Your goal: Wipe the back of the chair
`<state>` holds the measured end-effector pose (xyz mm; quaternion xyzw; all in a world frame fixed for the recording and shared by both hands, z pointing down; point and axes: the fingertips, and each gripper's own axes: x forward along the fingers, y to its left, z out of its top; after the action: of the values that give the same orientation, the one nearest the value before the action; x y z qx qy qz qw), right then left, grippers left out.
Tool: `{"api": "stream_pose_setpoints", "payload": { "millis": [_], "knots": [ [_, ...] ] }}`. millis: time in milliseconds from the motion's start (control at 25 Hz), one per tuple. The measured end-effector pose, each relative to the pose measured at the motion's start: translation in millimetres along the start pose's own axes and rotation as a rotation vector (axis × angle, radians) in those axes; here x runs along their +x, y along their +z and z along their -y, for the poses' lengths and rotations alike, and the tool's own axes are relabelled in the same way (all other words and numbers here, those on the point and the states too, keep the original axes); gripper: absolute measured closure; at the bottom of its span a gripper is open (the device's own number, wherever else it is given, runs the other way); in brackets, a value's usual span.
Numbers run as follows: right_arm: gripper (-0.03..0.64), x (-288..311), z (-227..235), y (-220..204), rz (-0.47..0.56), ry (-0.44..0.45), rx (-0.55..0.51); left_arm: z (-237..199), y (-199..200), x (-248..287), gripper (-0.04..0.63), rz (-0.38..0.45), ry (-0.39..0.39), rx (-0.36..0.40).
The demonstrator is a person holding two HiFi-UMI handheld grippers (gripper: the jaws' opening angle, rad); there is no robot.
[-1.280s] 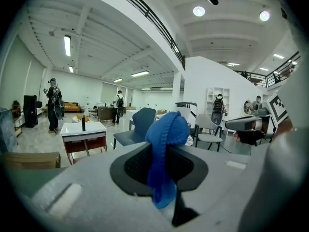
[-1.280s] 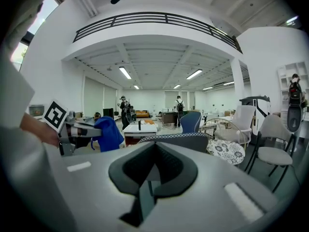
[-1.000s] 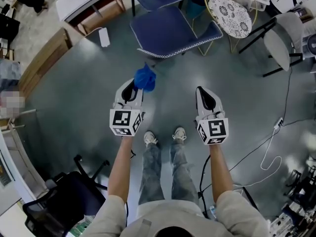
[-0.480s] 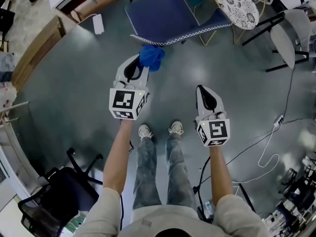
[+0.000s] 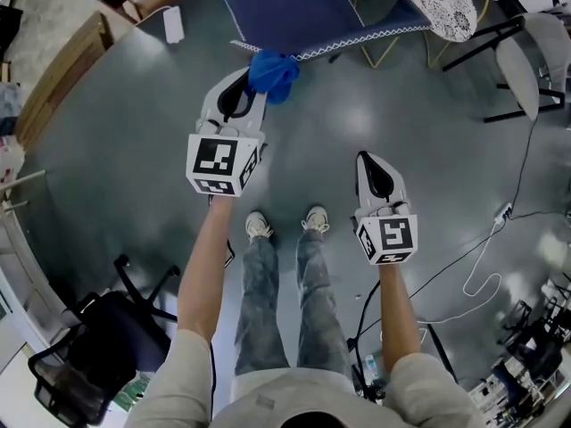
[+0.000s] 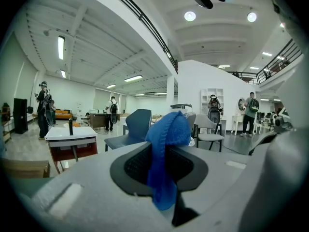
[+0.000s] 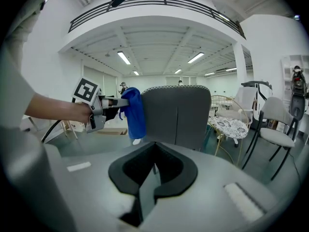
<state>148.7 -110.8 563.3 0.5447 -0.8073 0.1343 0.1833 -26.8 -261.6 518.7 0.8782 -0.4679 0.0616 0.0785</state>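
The chair [image 5: 303, 12] is running off the top edge of the head view, so its back is showing only in the right gripper view, where my right gripper [image 7: 153, 170] is covering its lower part. The blue cloth [image 5: 273, 74] is hiding the tips of my left gripper [image 5: 243, 86] from above. I am not managing to tell whether the cloth is touching the chair's back. The distant people [image 6: 43, 108] are showing too small for any detail.

Open grey floor [image 5: 357, 114] lies between the right gripper [image 5: 366, 160] and the chair [image 7: 178, 115], so that approach is unobstructed. The left gripper [image 5: 248, 78], clamped on a blue cloth [image 5: 272, 72], occupies the chair back's left edge. A wire-frame seat [image 7: 231, 127] narrows the passage on the right. A cable [image 5: 486, 270] crosses the near right floor.
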Motion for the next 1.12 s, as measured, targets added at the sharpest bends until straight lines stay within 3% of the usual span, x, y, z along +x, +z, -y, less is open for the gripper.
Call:
{"api": "stream_pose_setpoints", "payload": {
  "millis": [280,520,800,1120],
  "knots": [
    [0.617,-1.1,-6.6,-5.0,-0.010,0.012,-0.014,-57.2,-11.7,-11.1,0.526,-0.017,0.080,0.011],
    [0.617,4.7,-7.7,-10.4,-0.030,0.014,-0.025,-88.1,-26.4,10.3,0.526,-0.055,0.099,0.043],
    [0.617,13.5,-9.0,-19.5,-0.048,0.012,-0.018,-91.6,-54.4,33.6,0.526,-0.079,0.059,0.052],
    [0.617,33.5,-9.6,-28.2,-0.047,0.018,0.001,-102.5,-84.4,42.0,0.526,-0.075,0.077,0.030]
  ]
}}
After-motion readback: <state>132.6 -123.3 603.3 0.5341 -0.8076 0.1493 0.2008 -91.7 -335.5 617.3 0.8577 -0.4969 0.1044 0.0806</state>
